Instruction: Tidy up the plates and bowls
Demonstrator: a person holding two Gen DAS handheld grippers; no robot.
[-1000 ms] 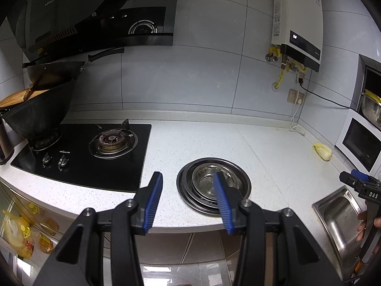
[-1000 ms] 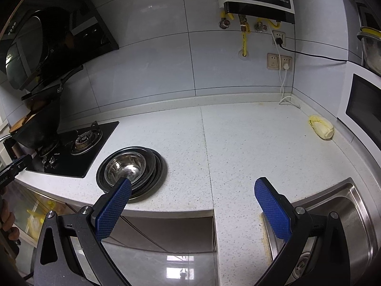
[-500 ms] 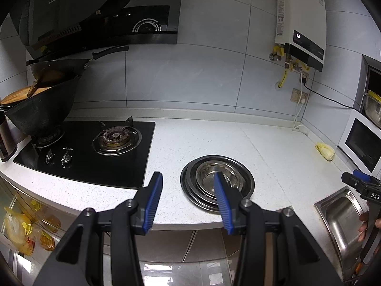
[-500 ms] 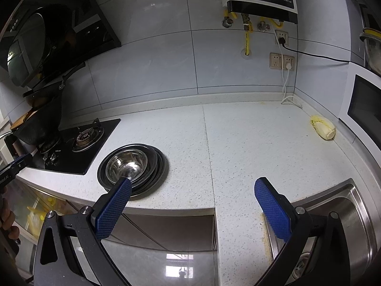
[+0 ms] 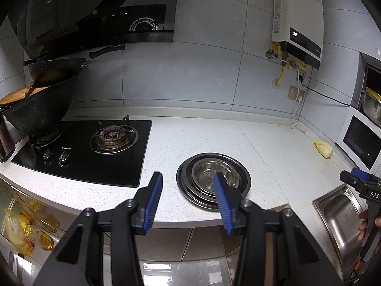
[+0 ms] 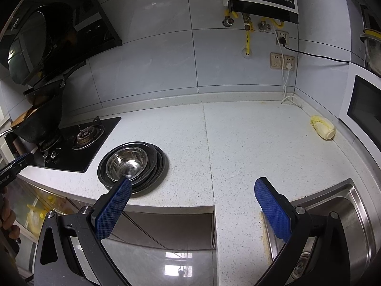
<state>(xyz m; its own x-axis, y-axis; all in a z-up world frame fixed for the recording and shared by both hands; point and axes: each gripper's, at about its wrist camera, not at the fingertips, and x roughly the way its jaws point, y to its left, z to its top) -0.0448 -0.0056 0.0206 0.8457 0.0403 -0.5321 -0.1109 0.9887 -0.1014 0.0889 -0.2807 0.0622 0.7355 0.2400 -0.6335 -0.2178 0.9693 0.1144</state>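
A nested stack of stainless-steel plates with a steel bowl seated in the middle sits on the white speckled table, near its front edge, just right of the black gas hob and well left of the steel sink. The metal looks thin, stiff and polished; the bowl's inside mirrors the light, the plates show as dark concentric rims, slightly offset from each other.

Judging by the look, each piece is light and rigid, not breakable, but slick: smooth steel against the ribbed blue pads may slide, and the nested pieces may cling or rattle when one is lifted. The best hold is probably the raised rim, one pad inside and one outside; the bowl's lip stands proud of the plates and is the easiest to pinch first.

The left claw hangs in front of the stack, released, its jaws partly apart with nothing between them; in the view one pad overlaps the bowl but I cannot tell any contact. The right claw is spread wide and empty, over the table edge between stack and sink. A pale cabbage lies far right by the microwave.
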